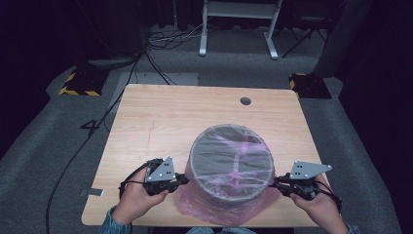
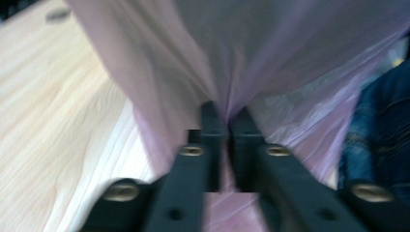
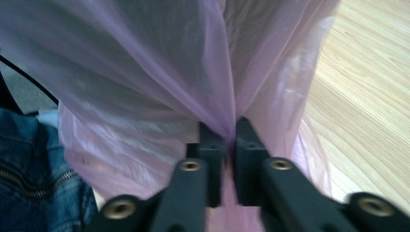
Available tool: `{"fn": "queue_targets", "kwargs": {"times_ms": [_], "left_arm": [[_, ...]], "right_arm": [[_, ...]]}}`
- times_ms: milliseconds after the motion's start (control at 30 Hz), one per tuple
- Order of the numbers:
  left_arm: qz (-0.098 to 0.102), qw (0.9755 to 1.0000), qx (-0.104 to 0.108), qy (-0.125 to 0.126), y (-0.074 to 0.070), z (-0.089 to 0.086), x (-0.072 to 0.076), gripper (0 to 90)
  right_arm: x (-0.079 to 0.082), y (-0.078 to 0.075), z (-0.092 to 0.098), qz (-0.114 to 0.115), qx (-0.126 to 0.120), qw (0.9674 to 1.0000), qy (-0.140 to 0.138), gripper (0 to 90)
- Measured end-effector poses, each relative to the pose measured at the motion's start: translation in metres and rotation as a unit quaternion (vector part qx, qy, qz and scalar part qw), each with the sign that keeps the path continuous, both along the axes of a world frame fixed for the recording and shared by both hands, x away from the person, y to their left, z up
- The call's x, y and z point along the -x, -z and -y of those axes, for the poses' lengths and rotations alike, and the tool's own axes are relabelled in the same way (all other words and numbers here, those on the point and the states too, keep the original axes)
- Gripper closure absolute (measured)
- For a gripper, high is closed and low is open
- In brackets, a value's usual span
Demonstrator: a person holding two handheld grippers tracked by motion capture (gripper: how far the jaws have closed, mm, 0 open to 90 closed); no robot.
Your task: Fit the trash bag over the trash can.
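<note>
A round grey bin point(image 1: 230, 163) stands on the wooden table point(image 1: 160, 117), near its front edge. A thin pink plastic bag point(image 1: 214, 204) lines it and hangs down its outside. My left gripper point(image 1: 184, 180) is at the bin's left side, shut on a pinched fold of the pink bag point(image 2: 193, 63). At the bin's right side, my right gripper point(image 1: 273, 184) is shut on another fold of the bag point(image 3: 159, 72). In both gripper views the film bunches into the narrow gap between the black jaws.
A small round hole point(image 1: 245, 101) sits near the table's far edge. Beyond the table are a white frame point(image 1: 238, 24), floor cables point(image 1: 160, 39) and yellow-striped blocks point(image 1: 80, 83). The person's denim clothing point(image 3: 34, 169) lies close behind the bag.
</note>
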State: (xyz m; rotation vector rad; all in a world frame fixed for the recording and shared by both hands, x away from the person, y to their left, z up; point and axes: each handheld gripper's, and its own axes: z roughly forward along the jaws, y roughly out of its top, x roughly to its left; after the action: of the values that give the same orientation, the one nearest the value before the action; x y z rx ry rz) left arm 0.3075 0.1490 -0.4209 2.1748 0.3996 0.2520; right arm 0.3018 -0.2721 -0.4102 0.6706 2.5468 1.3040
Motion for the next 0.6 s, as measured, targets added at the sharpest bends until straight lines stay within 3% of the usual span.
{"fn": "queue_targets", "kwargs": {"times_ms": [100, 233, 267, 333, 433, 600], "left_arm": [[-0.011, 0.9997, 0.018, -0.007, 0.008, 0.0, -0.005, 90.0], [-0.005, 0.9993, 0.029, -0.022, 0.011, 0.004, -0.007, 89.7], [0.002, 0.9993, 0.02, -0.032, 0.012, 0.005, -0.007, 84.1], [0.014, 0.9987, 0.009, -0.049, 0.013, 0.006, -0.006, 59.5], [0.008, 0.9979, 0.045, -0.047, 0.011, -0.001, -0.004, 40.3], [0.018, 0.9962, 0.061, -0.06, 0.008, -0.018, 0.003, 30.2]], "right_arm": [[-0.004, 0.007, -0.003, -0.006, -0.007, 0.9999, 0.006, 90.0], [-0.009, 0.013, -0.002, -0.006, -0.003, 0.9999, 0.015, 90.0], [-0.01, 0.013, -0.003, -0.009, 0.005, 0.9998, 0.014, 87.0], [-0.011, 0.016, -0.004, -0.016, 0.03, 0.9994, 0.011, 60.5], [-0.011, 0.016, 0.002, -0.012, 0.023, 0.9996, 0.006, 35.7], [-0.005, -0.001, 0.012, -0.005, 0.021, 0.9998, 0.004, 23.7]]}}
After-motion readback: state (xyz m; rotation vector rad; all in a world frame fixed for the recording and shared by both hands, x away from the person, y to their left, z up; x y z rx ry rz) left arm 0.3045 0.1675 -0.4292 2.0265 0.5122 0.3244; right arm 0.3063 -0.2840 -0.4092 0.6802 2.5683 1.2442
